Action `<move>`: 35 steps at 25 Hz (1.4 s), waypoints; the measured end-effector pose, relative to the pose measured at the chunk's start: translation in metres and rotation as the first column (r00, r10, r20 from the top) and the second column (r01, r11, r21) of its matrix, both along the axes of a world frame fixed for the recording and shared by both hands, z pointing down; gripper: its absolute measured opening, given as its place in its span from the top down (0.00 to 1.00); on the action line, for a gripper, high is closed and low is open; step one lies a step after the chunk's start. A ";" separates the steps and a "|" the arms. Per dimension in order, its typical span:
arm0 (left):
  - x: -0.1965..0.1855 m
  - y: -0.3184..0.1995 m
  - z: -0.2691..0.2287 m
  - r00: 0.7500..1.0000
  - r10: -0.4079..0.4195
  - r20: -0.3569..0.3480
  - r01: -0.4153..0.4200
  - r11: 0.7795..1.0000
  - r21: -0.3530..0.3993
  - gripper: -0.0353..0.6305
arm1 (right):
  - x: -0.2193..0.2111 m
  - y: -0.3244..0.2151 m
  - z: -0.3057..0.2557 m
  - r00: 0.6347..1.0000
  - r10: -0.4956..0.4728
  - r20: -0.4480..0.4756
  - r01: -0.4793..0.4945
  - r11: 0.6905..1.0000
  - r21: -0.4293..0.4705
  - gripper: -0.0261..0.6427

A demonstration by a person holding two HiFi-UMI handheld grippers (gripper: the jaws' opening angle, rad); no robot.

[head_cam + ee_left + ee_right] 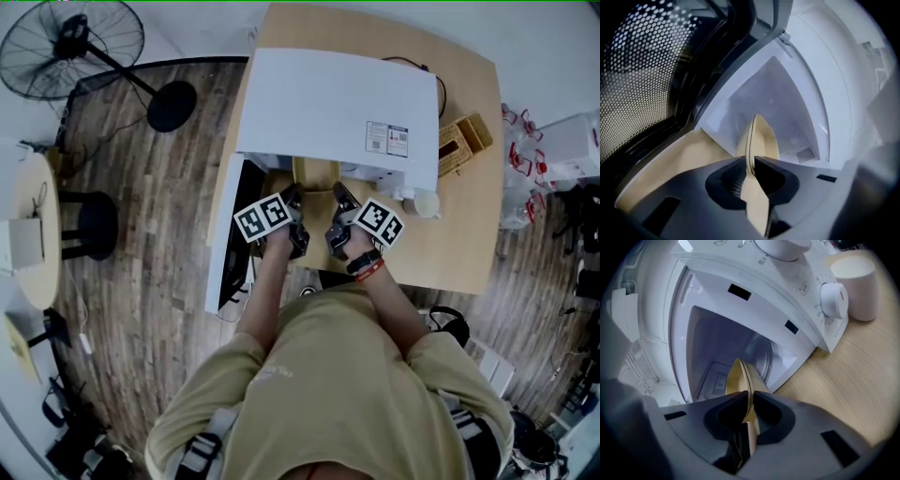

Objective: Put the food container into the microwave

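Note:
A tan food container (316,174) hangs at the mouth of the white microwave (328,103), held from both sides. My left gripper (293,208) is shut on the container's left rim (757,136), seen edge-on between the jaws. My right gripper (339,206) is shut on the right rim (743,380). The microwave door (228,234) stands open to the left; its perforated window (633,75) fills the left of the left gripper view. The white cavity (722,348) lies straight ahead of both grippers. Most of the container is hidden under the microwave's top in the head view.
The microwave stands on a wooden table (450,234). A white cup (855,282) sits just right of the control knob (833,300). A wooden box (463,142) lies further right. A floor fan (75,47) and a round side table (28,234) stand to the left.

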State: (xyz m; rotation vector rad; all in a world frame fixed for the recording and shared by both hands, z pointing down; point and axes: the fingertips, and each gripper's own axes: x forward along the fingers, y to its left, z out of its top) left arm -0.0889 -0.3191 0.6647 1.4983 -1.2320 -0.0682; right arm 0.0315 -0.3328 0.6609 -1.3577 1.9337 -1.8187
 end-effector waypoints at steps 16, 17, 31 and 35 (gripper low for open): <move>0.002 -0.031 0.003 1.000 -0.029 -0.007 0.029 0.999 0.014 0.85 | 0.002 -0.027 0.001 0.998 -0.040 -0.055 0.043 0.998 0.045 0.87; 0.001 -0.033 0.003 0.999 -0.033 -0.010 0.034 0.999 0.020 0.85 | 0.002 -0.029 0.000 0.998 -0.039 -0.053 0.041 0.998 0.046 0.87; 0.003 -0.051 0.001 1.000 -0.021 0.015 0.020 0.998 0.065 0.85 | 0.003 -0.048 0.001 0.999 -0.008 -0.039 0.010 0.998 0.056 0.87; 0.003 -0.054 0.003 1.000 -0.015 0.019 0.014 0.997 0.077 0.85 | 0.003 -0.051 0.001 0.999 0.003 -0.042 0.000 0.998 0.068 0.87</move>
